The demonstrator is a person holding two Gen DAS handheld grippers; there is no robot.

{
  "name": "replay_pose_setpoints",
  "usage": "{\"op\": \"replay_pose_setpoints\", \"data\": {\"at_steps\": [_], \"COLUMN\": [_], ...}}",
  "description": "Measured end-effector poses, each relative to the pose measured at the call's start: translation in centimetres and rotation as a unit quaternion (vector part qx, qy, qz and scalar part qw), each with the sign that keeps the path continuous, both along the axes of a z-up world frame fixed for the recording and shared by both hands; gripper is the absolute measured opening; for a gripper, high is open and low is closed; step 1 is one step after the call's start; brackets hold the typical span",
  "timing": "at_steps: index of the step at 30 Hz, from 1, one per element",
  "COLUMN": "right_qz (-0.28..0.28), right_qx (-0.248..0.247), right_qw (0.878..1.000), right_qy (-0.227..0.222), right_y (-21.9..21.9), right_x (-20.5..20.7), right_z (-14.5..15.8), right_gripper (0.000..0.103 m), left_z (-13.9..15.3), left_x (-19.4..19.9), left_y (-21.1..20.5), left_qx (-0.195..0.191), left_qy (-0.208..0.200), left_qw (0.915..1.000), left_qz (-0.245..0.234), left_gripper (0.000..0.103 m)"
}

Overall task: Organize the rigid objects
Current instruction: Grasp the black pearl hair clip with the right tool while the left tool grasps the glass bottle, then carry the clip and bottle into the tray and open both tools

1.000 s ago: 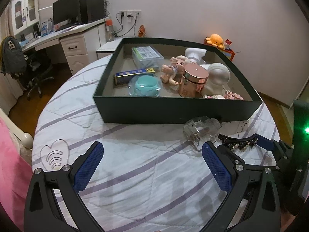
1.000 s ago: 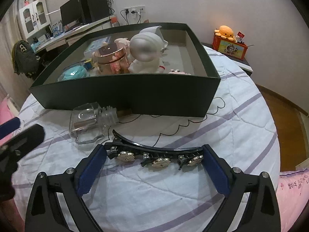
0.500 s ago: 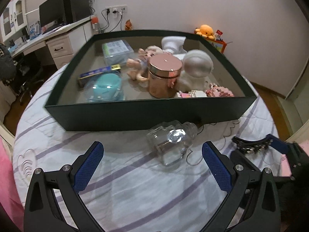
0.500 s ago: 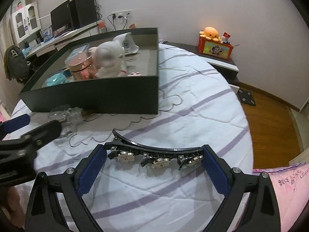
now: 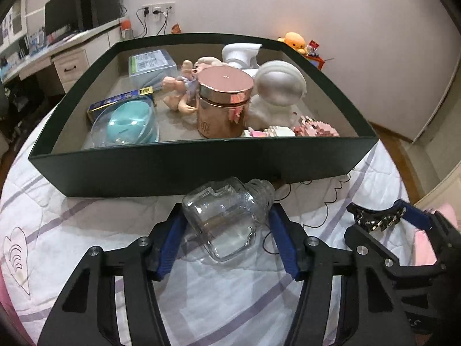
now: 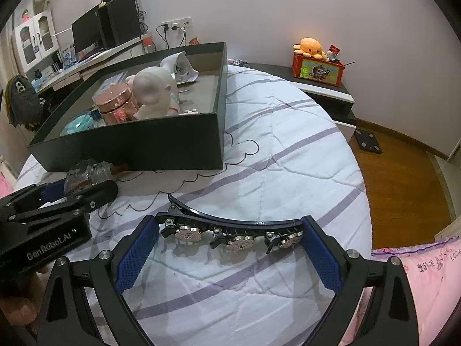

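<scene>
A clear glass bottle [image 5: 227, 219] lies on its side on the quilted table just in front of the dark green box [image 5: 178, 170]. My left gripper [image 5: 227, 239] has closed its blue pads [image 5: 170, 239] on the bottle's two sides. The bottle also shows in the right wrist view [image 6: 86, 173]. My right gripper [image 6: 230, 242] is shut on a black hair clip with metal flowers [image 6: 233, 230] and holds it above the table, right of the box [image 6: 138, 150]. The clip also shows in the left wrist view [image 5: 377, 219].
The box holds a rose-gold jar [image 5: 223, 106], a white astronaut figure [image 5: 278, 89], a doll [image 5: 180, 86], a teal item in a clear dome [image 5: 128, 124], small boxes and pink bricks. A side shelf with an orange plush [image 6: 311, 47] stands beyond the table's right edge.
My left gripper has moved forward to the bottle and closed on it. My right gripper, still holding the hair clip, has swung to the right, away from the box.
</scene>
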State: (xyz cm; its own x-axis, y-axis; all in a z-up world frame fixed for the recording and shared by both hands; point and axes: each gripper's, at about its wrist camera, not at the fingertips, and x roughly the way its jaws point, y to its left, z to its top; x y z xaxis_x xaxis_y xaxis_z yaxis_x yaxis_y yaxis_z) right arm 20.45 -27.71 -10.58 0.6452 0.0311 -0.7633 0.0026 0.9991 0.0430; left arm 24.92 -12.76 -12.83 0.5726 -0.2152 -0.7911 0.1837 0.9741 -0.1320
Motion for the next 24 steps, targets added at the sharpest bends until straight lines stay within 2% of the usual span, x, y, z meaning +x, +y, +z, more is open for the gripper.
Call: {"op": "replay_pose_setpoints", "data": {"at_steps": [7, 12, 18, 24], "right_qz": [0.005, 0.015, 0.032, 0.061], "right_qx": [0.003, 0.004, 0.006, 0.000], "right_qw": [1.000, 1.000, 0.999, 0.995], "right_qy": [-0.006, -0.016, -0.044, -0.080], "right_y": [0.6, 1.5, 3.3, 5.5], "right_x": [-0.7, -1.4, -1.6, -0.4], "right_z": [0.8, 1.9, 4.7, 8.3], "right_gripper": [0.098, 0.098, 0.098, 0.098], "left_z": [1.1, 3.0, 5.8, 8.6], "left_x": [-1.5, -3.1, -4.1, -2.5], "left_y": [1.6, 3.4, 5.9, 7.4], "left_qx": [-0.004, -0.004, -0.003, 0.002], "left_qy": [-0.016, -0.038, -0.065, -0.096], "left_qw": [0.9999, 0.9992, 0.9974, 0.9946], "left_qz": [0.005, 0.015, 0.030, 0.041], "left_gripper": [0.058, 0.058, 0.058, 0.059]}}
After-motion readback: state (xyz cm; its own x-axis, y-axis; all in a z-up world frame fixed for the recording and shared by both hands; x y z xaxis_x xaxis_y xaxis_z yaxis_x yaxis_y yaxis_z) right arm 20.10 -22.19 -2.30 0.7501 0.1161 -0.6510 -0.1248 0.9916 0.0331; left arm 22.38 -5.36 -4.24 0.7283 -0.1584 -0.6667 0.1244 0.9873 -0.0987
